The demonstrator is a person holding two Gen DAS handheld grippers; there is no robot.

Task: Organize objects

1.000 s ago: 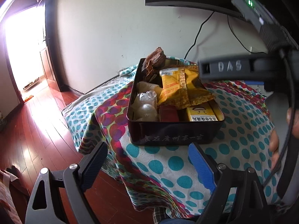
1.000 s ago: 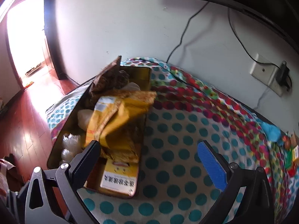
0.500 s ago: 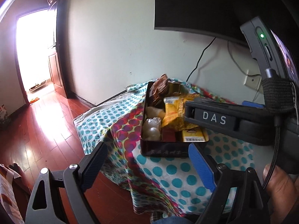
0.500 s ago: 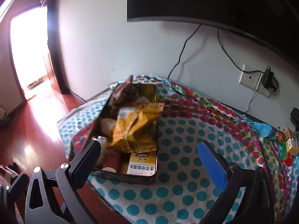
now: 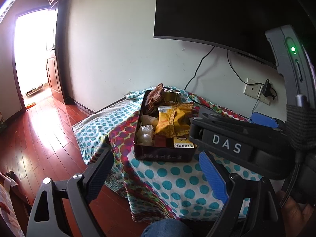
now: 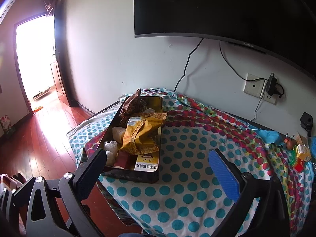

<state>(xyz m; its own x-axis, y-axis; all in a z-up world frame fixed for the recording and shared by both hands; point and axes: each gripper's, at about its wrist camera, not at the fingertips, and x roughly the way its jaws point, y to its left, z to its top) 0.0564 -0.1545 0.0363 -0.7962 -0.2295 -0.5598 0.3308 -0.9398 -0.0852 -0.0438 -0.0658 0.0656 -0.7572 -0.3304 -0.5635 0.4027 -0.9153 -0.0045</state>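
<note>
Hovering with its jaws spread wide and nothing between them, the left hand-held gripper (image 5: pixel 158 175) hangs over the near edge of the surface (image 5: pixel 177 179), which is draped in a cloth of teal and red dots. Just to its right, and partly across its view, sits the body of the right hand-held gripper (image 5: pixel 227 144), marked "DAS". Seen from its own camera, the right hand-held gripper (image 6: pixel 158 169) is likewise fully open and empty.

Ahead of both, resting on the cloth, is a dark rectangular tin (image 6: pixel 132 174) without a lid; it lies ahead and slightly left of the right hand-held gripper, whose left finger overlaps the tin's near left corner in its view. Inside the tin, a crumpled yellow packet (image 6: pixel 141 132) lies on top, a brown wrapper (image 6: pixel 132 104) sticks up at the far end, clear-wrapped sweets (image 6: pixel 110 148) sit along the left side, and a yellow carton (image 6: pixel 147 163) fills the near right corner.

Far to the right, near the surface's edge, are small boxes (image 6: pixel 301 152). Beyond, a dark screen (image 6: pixel 227 9) hangs on the wall above a wall socket (image 6: pixel 254 86).
</note>
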